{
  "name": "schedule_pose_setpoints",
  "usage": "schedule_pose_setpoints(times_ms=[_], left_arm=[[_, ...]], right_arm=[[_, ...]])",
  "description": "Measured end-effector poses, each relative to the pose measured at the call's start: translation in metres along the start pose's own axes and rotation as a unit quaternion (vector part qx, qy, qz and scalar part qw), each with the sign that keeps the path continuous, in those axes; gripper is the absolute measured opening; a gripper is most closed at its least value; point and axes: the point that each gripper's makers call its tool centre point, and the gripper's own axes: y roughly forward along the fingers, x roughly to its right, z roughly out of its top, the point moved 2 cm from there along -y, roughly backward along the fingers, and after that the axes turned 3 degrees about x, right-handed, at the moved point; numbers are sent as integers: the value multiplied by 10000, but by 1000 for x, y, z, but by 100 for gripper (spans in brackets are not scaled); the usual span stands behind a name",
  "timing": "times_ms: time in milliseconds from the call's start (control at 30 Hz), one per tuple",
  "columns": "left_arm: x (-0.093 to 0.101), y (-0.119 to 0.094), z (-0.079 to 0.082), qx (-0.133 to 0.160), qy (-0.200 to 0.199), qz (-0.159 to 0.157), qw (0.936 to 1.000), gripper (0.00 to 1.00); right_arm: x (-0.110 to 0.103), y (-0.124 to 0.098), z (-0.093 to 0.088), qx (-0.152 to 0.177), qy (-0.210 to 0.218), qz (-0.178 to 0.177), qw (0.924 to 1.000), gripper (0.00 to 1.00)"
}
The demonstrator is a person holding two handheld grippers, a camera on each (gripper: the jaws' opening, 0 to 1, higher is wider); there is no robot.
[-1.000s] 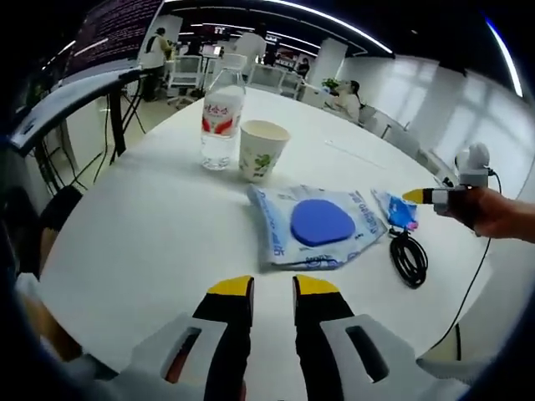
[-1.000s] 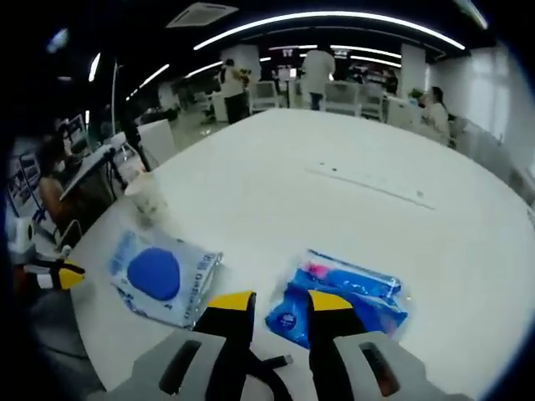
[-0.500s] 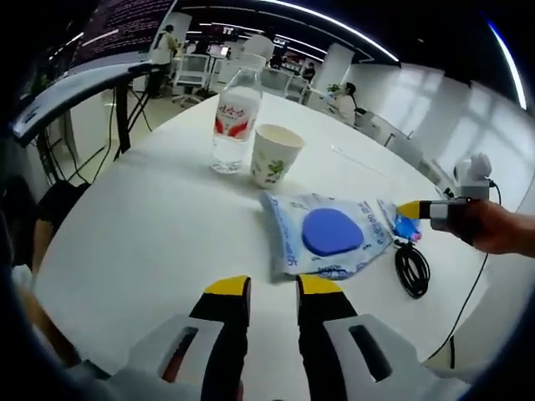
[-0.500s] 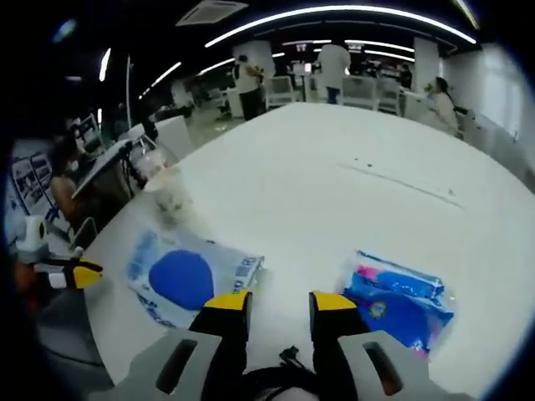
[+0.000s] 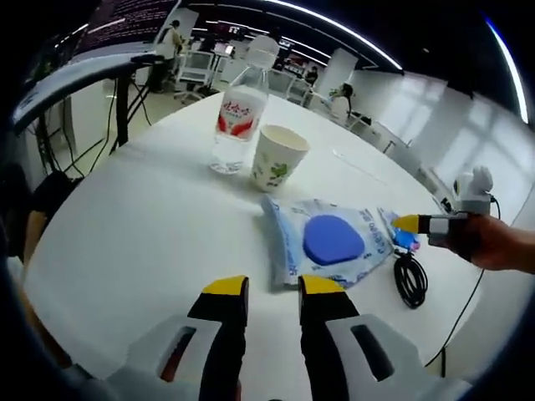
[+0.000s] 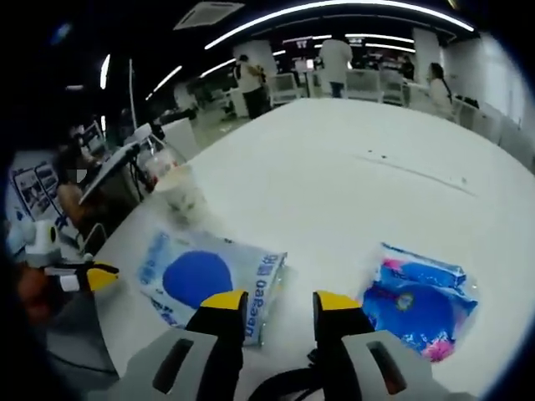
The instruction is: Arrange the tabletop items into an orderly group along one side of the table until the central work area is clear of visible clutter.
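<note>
Left gripper view
Left gripper (image 5: 266,288): yellow-tipped jaws parted, nothing between them, over bare tabletop (image 5: 134,217).
Tabletop: smooth, white, rounded edge.
Bottle (image 5: 238,117): clear plastic, red label, upright; cap region washed out.
Paper cup (image 5: 278,159): white with green print, just beside the bottle.
Wipes pack (image 5: 330,242): crinkled pale-blue film with a round blue lid, lying flat ahead of the jaws.
Small packet (image 5: 399,236): blue, partly hidden behind the right gripper.
Cable (image 5: 409,278): black coil near the tabletop edge.
Right gripper (image 5: 418,224): enters from the right, held by a hand (image 5: 501,244); jaw gap unreadable here.

Right gripper view
Right gripper (image 6: 280,302): jaws apart, holding nothing.
Wipes pack (image 6: 205,280): just ahead, left.
Small packet (image 6: 422,299): glossy blue and pink, right.
Cup (image 6: 184,194): blurred.
Cable (image 6: 280,386): cut off between the jaws.
Left gripper (image 6: 96,276): at left edge.
</note>
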Motion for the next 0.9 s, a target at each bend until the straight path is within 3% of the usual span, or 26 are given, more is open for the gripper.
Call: schedule_pose_setpoints(times_ms=[433, 900], left_arm=[[8, 16, -9, -130, -184, -156, 9996, 21], [8, 23, -12, -217, -235, -228, 9992, 19]], right_arm=[[0, 4, -14, -134, 403, 51, 9991, 34], [-16, 2, -30, -257, 607, 124, 9977, 34]])
